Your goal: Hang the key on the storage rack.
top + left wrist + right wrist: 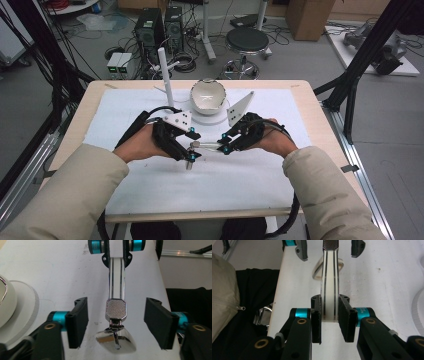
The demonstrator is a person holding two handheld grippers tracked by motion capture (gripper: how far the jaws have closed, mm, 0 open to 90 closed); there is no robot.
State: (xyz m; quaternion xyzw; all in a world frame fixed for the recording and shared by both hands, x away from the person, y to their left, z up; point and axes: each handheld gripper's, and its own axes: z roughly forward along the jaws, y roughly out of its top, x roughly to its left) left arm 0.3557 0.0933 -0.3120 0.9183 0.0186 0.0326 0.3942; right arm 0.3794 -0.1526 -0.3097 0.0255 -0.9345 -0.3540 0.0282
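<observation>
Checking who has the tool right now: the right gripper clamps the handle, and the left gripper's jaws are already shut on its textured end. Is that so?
Not quite. The right gripper does clamp the handle, but the left gripper isn't shut on the textured end: in the left gripper view its jaws stand apart on either side, not touching.

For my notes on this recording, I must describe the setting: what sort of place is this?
Probably a lab or workshop: computer towers and loose cables stand on the floor, beside a round stool and a black metal frame around the table.
</observation>
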